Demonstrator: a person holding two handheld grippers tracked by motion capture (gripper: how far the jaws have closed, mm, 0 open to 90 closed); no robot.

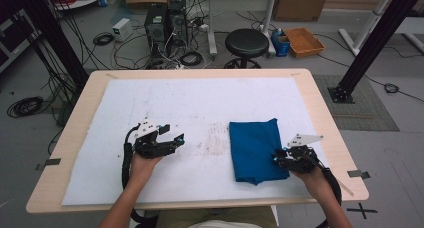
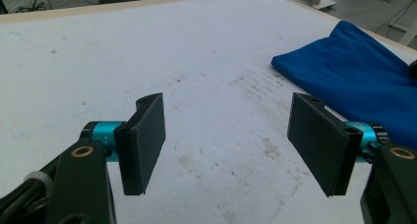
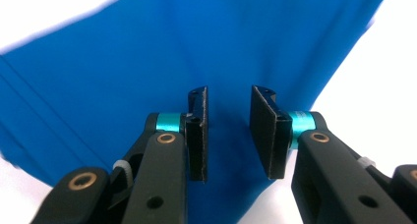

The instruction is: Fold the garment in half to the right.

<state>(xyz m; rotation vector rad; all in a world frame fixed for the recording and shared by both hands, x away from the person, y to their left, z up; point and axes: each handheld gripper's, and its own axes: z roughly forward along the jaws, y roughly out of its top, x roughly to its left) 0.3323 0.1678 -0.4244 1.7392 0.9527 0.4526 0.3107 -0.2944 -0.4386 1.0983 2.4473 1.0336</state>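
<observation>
At the near edge the person's forearms come in from below and are cut off by the frame; each hand wraps its gripper, so much of both bodies is hidden in the high view. The right gripper (image 1: 281,158) sits at the near right corner of the folded blue cloth (image 1: 255,148), over its right edge; in the right gripper view its jaws stand a little apart, released, with the cloth (image 3: 147,62) filling the gap behind them, and I cannot tell whether the tips touch the fabric; the cloth's far corners run out of that view. The left gripper (image 1: 172,135) rests well to the left of the cloth on the white mat (image 1: 200,103), its jaws spread wide and holding nothing; between them the left gripper view shows bare, smudged mat (image 2: 221,86) and the cloth (image 2: 354,71) off to the right, cut by the frame. The cloth lies flat, right of centre, on the near half of the wooden table (image 1: 320,113). Beyond the table stand a black stool (image 1: 246,43), two computer towers (image 1: 165,23) amid tangled cables, and farther right an orange tray (image 1: 304,42) on the floor; its contents are too small to make out; black frame posts (image 1: 372,43) flank the table.
</observation>
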